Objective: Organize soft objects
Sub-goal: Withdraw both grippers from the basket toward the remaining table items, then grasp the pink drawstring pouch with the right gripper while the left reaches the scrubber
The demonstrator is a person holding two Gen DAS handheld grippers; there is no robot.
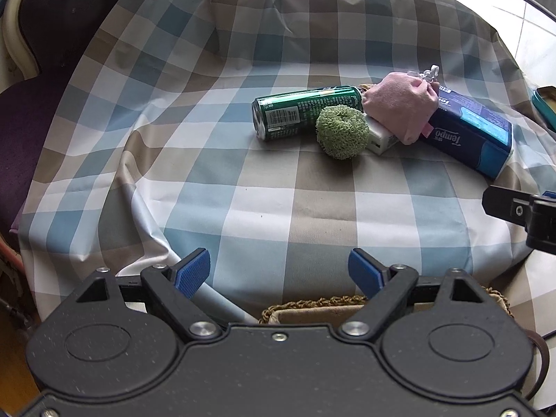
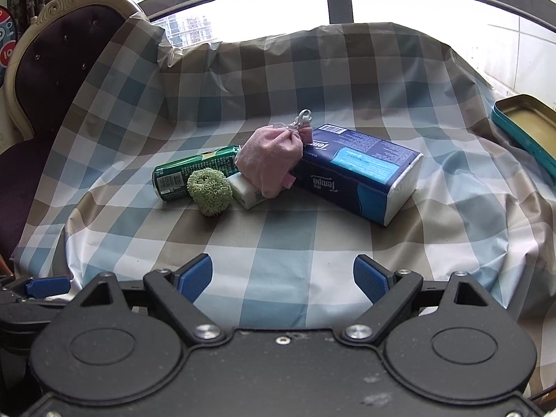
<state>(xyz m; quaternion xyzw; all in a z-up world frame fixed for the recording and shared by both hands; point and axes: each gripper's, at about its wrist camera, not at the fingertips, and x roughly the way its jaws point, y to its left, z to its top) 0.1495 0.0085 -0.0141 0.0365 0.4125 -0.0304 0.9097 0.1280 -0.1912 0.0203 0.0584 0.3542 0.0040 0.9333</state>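
Soft items heaped mid-surface, awaiting sorting.
Pink cloth pouch (image 2: 269, 160) propped on blue tissue pack (image 2: 361, 177), green knitted ball (image 2: 209, 192) beside green can (image 2: 187, 175); left gripper (image 1: 279, 271) and right gripper (image 2: 282, 274) fingers apart, empty, well short.

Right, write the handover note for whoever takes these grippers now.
Left gripper: jaws open, empty, over the near table edge above a wicker basket.
Right gripper: jaws open, empty, short of the pile.
Pile mid-cloth: green scrubber against a lying can; pink pouch leaning on the tissue pack and over a small white pack. Teal tin far right.
Done: nothing visibly sorted.
Left: pick out the soft items, probably scrubber and pouch first.
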